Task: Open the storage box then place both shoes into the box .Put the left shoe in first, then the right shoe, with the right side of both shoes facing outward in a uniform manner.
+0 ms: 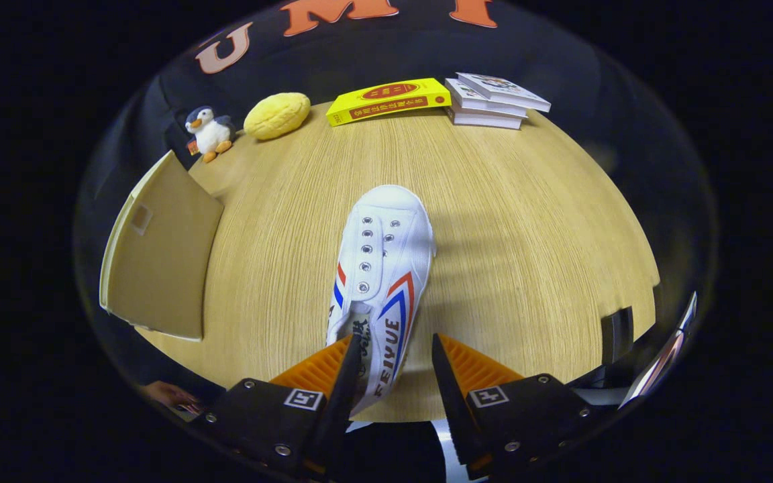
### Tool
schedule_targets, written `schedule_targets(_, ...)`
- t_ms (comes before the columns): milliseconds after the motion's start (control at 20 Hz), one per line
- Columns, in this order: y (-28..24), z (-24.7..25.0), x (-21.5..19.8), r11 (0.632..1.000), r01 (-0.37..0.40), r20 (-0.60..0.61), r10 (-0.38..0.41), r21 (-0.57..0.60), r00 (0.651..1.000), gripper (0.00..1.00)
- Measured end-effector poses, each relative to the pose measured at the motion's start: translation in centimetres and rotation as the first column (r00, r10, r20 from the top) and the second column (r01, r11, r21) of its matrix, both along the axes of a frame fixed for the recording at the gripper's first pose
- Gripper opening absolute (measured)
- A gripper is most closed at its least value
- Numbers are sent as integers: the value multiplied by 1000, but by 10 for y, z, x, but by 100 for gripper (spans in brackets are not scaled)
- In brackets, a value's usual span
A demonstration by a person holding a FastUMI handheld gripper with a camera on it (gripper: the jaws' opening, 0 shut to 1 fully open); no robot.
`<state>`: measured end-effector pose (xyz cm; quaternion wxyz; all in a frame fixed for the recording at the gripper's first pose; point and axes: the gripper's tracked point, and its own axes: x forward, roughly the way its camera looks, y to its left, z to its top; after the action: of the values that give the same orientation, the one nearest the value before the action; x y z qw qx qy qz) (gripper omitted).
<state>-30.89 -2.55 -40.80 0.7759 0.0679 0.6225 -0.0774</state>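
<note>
A white canvas shoe (386,248) with red and blue stripes lies on the wooden table (527,221), toe pointing away from me and heel toward me. My gripper (395,339) is open around the heel end. The left finger sits at the shoe's opening, touching or nearly touching its collar. The right finger stands a small gap away from the shoe's striped side. To the left of the shoe, at the table's left edge, is the beige storage box (158,255), showing a flat tan face with a small square tab. I cannot tell whether it is open.
Along the table's far edge sit a penguin plush (209,133), a yellow plush (277,115), a yellow book (388,99) and a stack of white books (494,100). A dark object (618,332) stands at the near right edge. A hand (168,394) shows beside the left finger.
</note>
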Motion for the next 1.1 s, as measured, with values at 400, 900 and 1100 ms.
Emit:
schedule_targets(400,-5,-14,5,996,-5,111,14,-85,994,52)
schedule_targets(900,-11,-22,31,996,-22,218,41,-87,975,32)
schedule_targets(1100,-18,-27,29,993,119,183,-118,1,976,23)
